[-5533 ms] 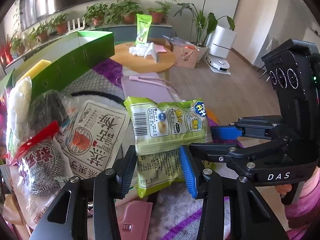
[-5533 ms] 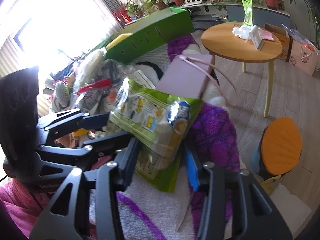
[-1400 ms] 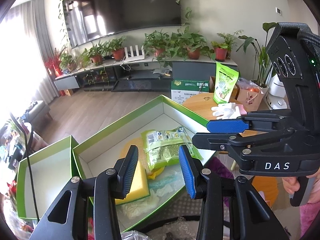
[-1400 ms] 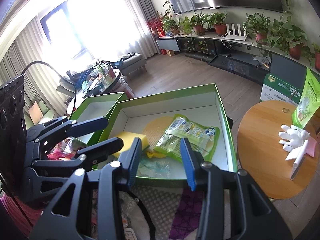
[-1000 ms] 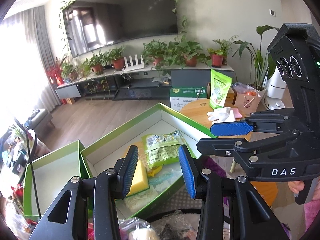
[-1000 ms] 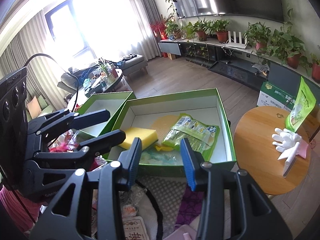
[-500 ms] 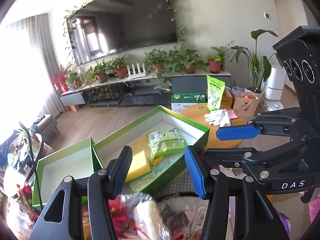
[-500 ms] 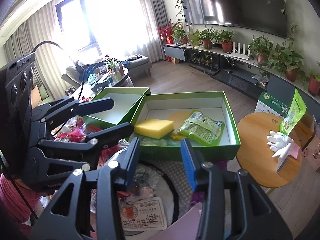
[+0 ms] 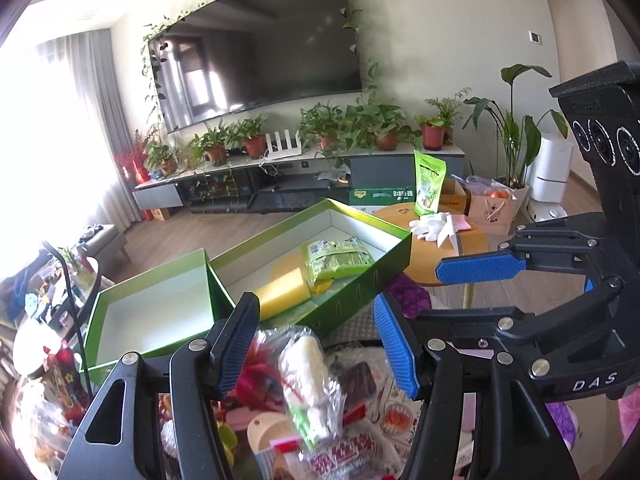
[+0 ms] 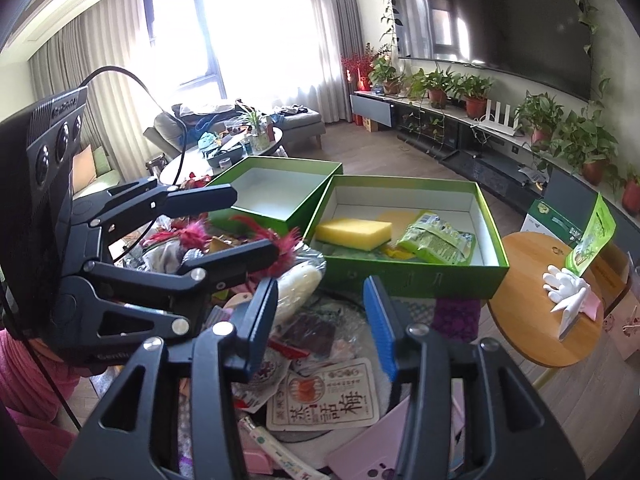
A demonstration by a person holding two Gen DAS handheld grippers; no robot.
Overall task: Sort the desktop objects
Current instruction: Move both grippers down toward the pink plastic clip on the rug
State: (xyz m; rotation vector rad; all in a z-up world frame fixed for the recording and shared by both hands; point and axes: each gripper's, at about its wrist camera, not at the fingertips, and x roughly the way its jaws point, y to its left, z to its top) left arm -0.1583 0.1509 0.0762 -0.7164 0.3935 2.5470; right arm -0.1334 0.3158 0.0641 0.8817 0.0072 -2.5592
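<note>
Grippers hang empty over the clutter: the left gripper (image 9: 316, 344) and right gripper (image 10: 322, 316) both have jaws apart. At twelve o'clock the green box (image 10: 490, 216) holds a sponge (image 10: 354, 233) and snack packet (image 10: 436, 242). Likely between picks; next calls for choosing from the pile (image 10: 320, 364), perhaps the plastic-wrapped white roll (image 9: 306, 376).

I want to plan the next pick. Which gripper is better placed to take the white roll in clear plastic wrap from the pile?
Probably the left gripper: its open jaws already frame the white roll in clear plastic wrap. The right gripper, also open, has it beside one finger.
</note>
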